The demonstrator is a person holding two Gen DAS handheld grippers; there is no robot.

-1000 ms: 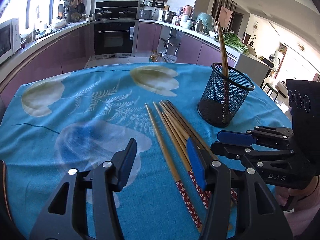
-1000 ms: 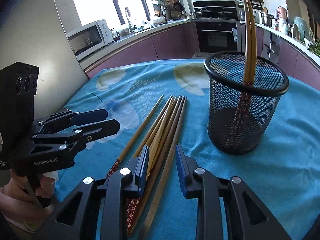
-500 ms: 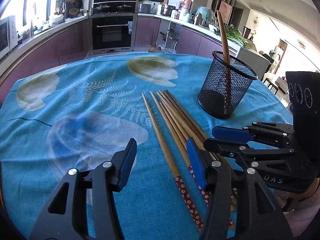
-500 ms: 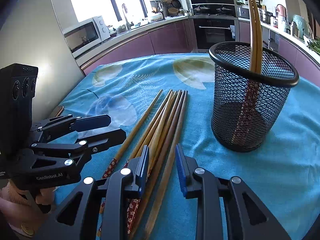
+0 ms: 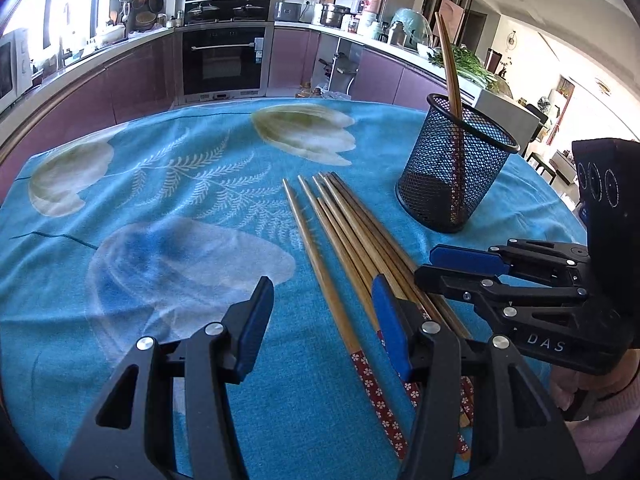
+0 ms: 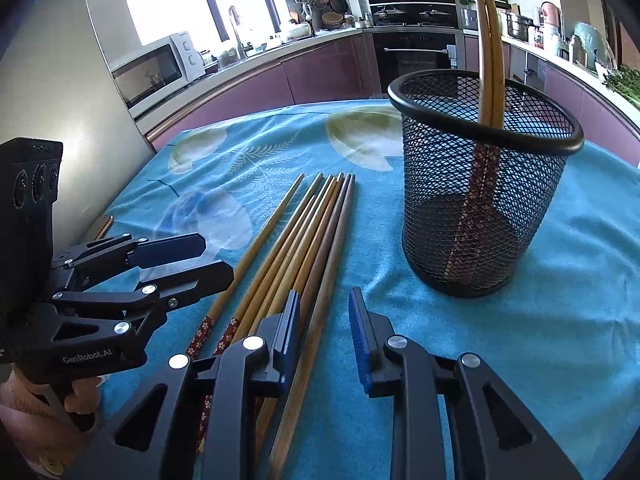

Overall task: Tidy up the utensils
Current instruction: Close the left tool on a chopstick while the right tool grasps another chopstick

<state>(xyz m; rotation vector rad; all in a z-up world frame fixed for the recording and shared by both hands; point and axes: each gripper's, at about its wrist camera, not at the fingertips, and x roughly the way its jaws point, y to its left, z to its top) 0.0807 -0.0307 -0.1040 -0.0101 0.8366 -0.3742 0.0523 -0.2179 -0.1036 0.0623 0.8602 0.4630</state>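
On blue floral tablecloth over worktop: loose chopsticks lying bundled, tips toward kitchen, patterned red ends near camera. Black mesh cup upright just right of bundle, two chopsticks standing inside. Behind: built-in oven, microwave, purple cabinets. Left gripper low, open, straddling leftmost sticks. Right gripper open, low over bundle's right edge, holding nothing.

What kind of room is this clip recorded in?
A home kitchen, most likely: a built-in oven sits under a cooktop with pots, a microwave stands on the curved counter, and the cloth-covered table holds chopsticks.
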